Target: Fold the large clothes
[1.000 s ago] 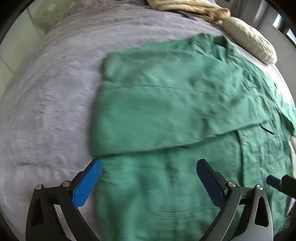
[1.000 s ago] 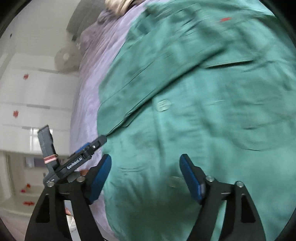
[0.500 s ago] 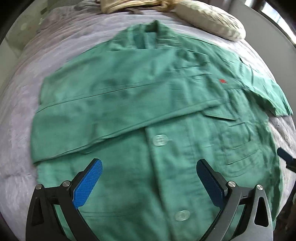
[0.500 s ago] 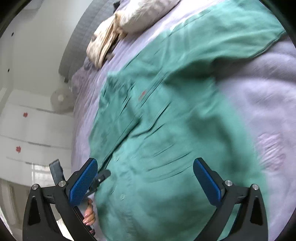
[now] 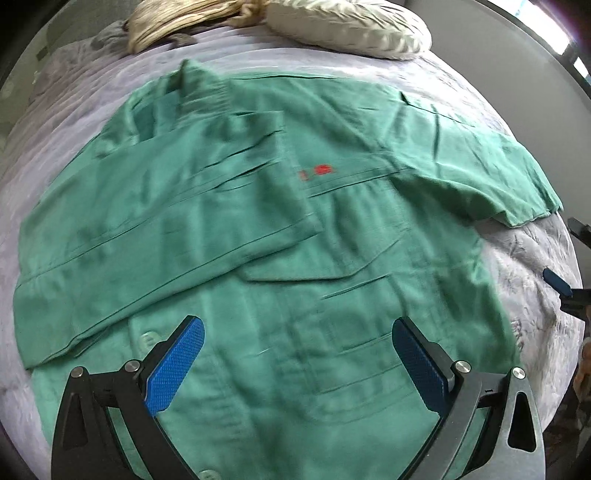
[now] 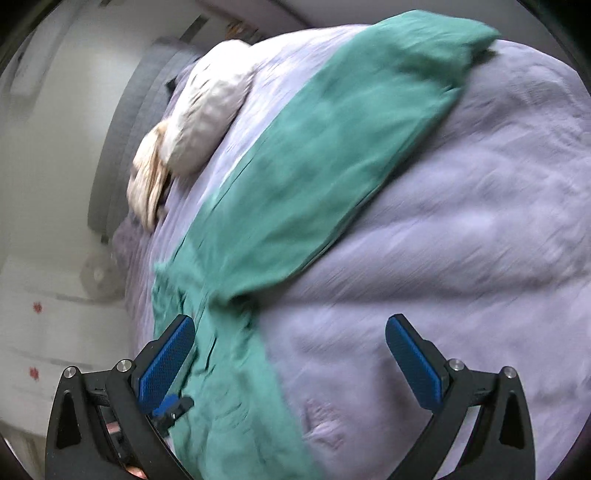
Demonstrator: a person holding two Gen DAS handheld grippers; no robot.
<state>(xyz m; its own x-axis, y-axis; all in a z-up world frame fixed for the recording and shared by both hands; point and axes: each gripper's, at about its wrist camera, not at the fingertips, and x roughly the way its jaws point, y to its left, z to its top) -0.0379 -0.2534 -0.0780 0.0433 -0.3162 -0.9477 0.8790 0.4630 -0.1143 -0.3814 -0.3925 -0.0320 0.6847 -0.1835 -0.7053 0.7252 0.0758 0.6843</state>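
Observation:
A large green button shirt [image 5: 280, 236] lies front up on a lilac bedspread [image 5: 532, 258]. Its left sleeve is folded across the chest; its right sleeve [image 5: 480, 162] lies spread out to the right. My left gripper [image 5: 297, 354] is open and empty, hovering over the shirt's lower front. My right gripper [image 6: 290, 354] is open and empty above the bedspread, beside the shirt's right edge, with the spread sleeve [image 6: 332, 147] ahead of it. The right gripper's fingertip also shows at the right edge of the left wrist view [image 5: 557, 284].
A cream pillow [image 5: 351, 26] and a bunched beige cloth [image 5: 177, 22] lie at the head of the bed, also in the right wrist view [image 6: 207, 107]. A grey headboard [image 6: 122, 147] and white wall stand beyond. Lilac bedspread [image 6: 461, 240] stretches right of the shirt.
Both grippers have swung to the right along the shirt. The left view now takes in the right sleeve; the right gripper has moved off the shirt body to the bedspread beside the sleeve.

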